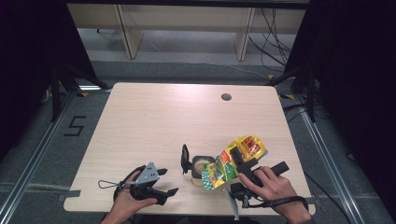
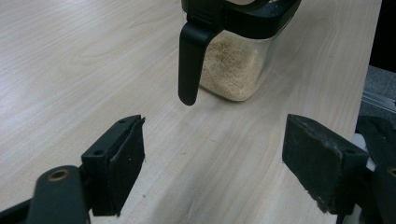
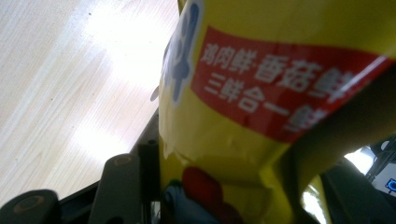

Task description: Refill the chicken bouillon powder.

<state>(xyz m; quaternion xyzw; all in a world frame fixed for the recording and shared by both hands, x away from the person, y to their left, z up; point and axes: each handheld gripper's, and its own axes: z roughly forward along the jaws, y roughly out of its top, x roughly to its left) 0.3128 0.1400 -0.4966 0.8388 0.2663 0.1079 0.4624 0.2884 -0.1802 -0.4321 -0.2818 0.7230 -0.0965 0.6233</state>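
Observation:
A yellow seasoning bag (image 1: 238, 156) with a red label hangs tilted above the table, its lower end over the near side of a clear jar (image 1: 201, 167). My right gripper (image 1: 243, 162) is shut on the bag's middle. In the right gripper view the bag (image 3: 261, 93) sits close between the jaws of the right gripper (image 3: 224, 196). The jar (image 2: 233, 65) holds pale granules, and its black flip lid (image 1: 185, 158) stands open. My left gripper (image 1: 169, 181) rests at the front left, open. In the left gripper view the left gripper (image 2: 212, 168) has nothing between its jaws and points at the jar.
The light wooden table (image 1: 154, 121) has a round cable hole (image 1: 226, 97) near its far edge. Its front edge runs just below both hands. Dark curtains and floor rails flank the table, and a wooden bench stands behind it.

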